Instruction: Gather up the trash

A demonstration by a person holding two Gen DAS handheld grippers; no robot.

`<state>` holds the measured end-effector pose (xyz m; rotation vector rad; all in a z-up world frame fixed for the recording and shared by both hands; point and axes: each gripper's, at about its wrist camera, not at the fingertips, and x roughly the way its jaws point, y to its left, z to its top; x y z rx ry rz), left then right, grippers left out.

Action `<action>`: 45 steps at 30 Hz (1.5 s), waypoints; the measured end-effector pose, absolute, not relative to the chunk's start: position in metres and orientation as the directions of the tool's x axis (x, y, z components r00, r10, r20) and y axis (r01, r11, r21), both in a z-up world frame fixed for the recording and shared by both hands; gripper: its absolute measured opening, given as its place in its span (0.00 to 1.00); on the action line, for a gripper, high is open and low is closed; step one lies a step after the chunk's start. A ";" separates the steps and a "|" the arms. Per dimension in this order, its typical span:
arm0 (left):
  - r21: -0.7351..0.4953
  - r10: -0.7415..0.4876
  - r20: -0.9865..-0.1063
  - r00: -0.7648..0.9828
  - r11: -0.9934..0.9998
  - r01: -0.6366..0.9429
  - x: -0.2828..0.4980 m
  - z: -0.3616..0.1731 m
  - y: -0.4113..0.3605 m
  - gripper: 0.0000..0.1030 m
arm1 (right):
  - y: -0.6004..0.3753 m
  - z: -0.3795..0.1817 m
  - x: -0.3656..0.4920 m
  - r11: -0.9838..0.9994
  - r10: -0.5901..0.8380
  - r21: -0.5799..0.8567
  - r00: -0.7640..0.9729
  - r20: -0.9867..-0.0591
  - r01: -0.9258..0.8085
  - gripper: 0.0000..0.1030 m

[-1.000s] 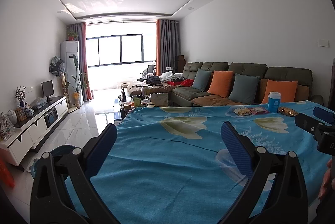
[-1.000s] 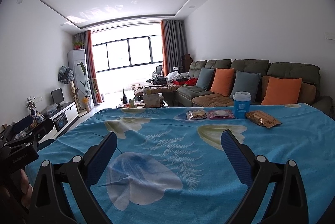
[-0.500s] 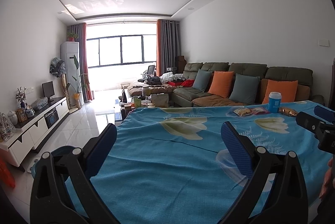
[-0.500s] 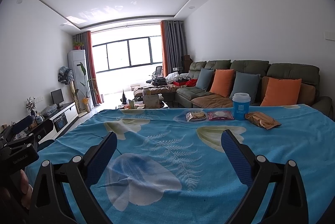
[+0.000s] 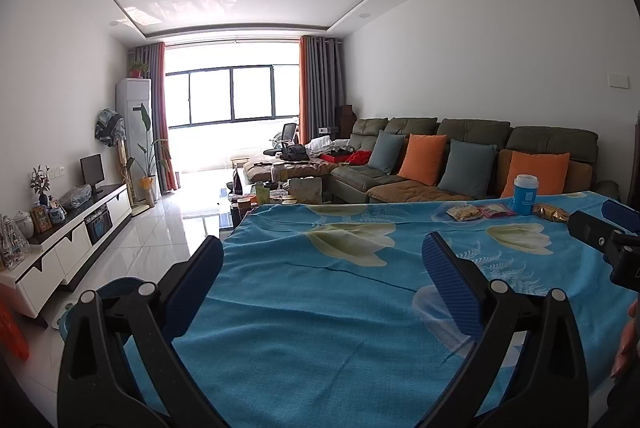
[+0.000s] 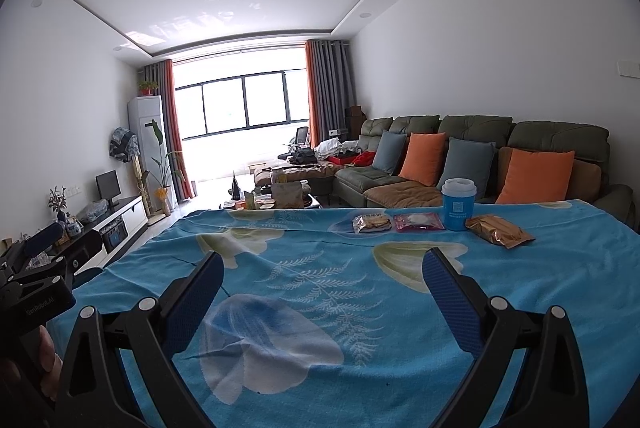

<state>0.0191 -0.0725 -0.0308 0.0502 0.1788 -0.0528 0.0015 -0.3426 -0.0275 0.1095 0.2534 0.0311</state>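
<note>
Trash lies in a row at the far right of the blue flowered tablecloth (image 6: 320,292): a clear snack packet (image 6: 372,224), a pink packet (image 6: 418,222), a blue paper cup with white lid (image 6: 458,203) and a gold wrapper (image 6: 500,230). The same row shows in the left wrist view: snack packet (image 5: 464,213), cup (image 5: 525,194), gold wrapper (image 5: 551,214). My left gripper (image 5: 322,256) is open and empty over the table's near left. My right gripper (image 6: 322,264) is open and empty, well short of the trash; it shows at the left view's right edge (image 5: 604,228).
A blue bin (image 5: 116,292) stands on the floor left of the table. A sofa with orange and blue cushions (image 6: 460,163) runs behind the table. A cluttered coffee table (image 5: 276,191) and a white TV cabinet (image 5: 68,244) lie beyond.
Both views sit slightly lower, with the trash a little larger in the right view; both grippers stay open and empty.
</note>
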 end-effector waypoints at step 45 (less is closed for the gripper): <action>0.045 -0.036 -0.196 0.980 0.998 0.045 0.026 -0.037 -0.068 0.95 | -0.346 -0.027 0.006 0.994 0.035 0.110 0.967 -0.253 -0.007 0.93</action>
